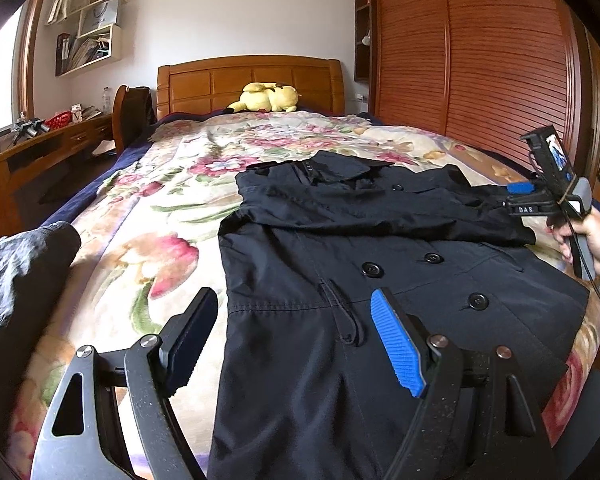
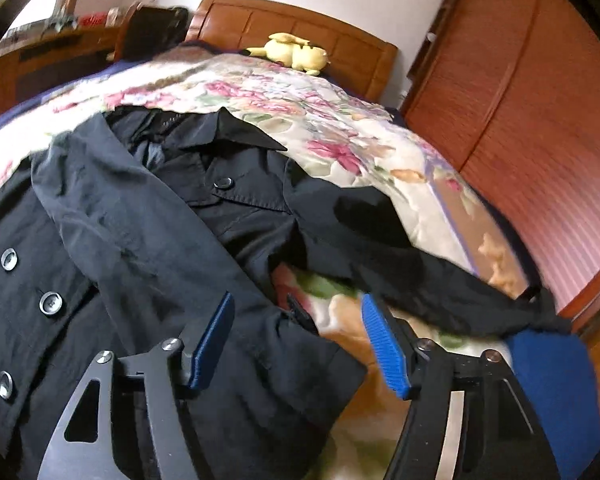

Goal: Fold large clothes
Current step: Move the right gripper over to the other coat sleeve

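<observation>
A black coat [image 1: 380, 280] lay buttoned on a floral bedspread [image 1: 148, 216]. Left gripper [image 1: 296, 344] and right gripper [image 2: 300, 344] hovered near it, both released.

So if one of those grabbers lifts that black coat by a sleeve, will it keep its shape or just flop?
Probably flop: the black coat lies creased and draped flat on the floral bedspread, so it looks soft. Its folded-over sleeve would likely hang and drag the body along. The fabric has a slight sheen, so it may slip between the pads of the open right hand-held gripper.
</observation>
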`<state>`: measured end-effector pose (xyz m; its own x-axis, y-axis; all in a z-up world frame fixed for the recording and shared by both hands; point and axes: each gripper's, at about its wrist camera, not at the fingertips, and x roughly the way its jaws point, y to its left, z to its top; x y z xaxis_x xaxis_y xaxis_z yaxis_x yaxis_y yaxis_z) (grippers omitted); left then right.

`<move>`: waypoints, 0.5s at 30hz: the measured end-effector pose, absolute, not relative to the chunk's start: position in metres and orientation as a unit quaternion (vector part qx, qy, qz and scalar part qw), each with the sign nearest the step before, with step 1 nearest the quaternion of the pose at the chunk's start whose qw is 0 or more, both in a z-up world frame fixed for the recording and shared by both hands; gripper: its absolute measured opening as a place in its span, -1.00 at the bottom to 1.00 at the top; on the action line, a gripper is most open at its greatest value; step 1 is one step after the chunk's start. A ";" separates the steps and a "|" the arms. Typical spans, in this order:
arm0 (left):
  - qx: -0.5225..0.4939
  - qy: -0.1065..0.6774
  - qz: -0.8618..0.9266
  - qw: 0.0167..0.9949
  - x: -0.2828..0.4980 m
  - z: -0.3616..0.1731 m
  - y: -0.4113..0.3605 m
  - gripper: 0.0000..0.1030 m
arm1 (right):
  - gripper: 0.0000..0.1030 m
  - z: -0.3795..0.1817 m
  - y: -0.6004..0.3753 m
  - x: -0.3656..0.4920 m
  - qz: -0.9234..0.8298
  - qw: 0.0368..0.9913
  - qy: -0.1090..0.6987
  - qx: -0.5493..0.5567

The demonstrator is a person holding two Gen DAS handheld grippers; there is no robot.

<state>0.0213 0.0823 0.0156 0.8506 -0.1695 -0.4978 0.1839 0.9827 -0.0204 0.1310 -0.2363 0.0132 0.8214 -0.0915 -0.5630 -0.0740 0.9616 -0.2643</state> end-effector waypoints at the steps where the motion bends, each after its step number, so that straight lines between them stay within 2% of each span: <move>1: 0.012 0.258 -0.092 0.962 0.021 0.016 0.083 0.55 | 0.33 0.011 -0.234 0.128 0.009 0.945 0.299 -0.133; 10: 0.016 0.257 -0.090 0.962 0.024 0.015 0.076 0.55 | 0.33 -0.006 -0.185 0.127 0.099 0.937 0.305 -0.139; 15: 0.009 0.259 -0.087 0.962 0.027 0.014 0.077 0.55 | 0.33 -0.028 -0.179 0.141 0.111 0.924 0.335 -0.148</move>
<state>0.0266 0.0774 0.0144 0.8506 -0.1620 -0.5003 0.1717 0.9848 -0.0269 0.1405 -0.1786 -0.0282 0.7514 0.1063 -0.6512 -0.3041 0.9317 -0.1988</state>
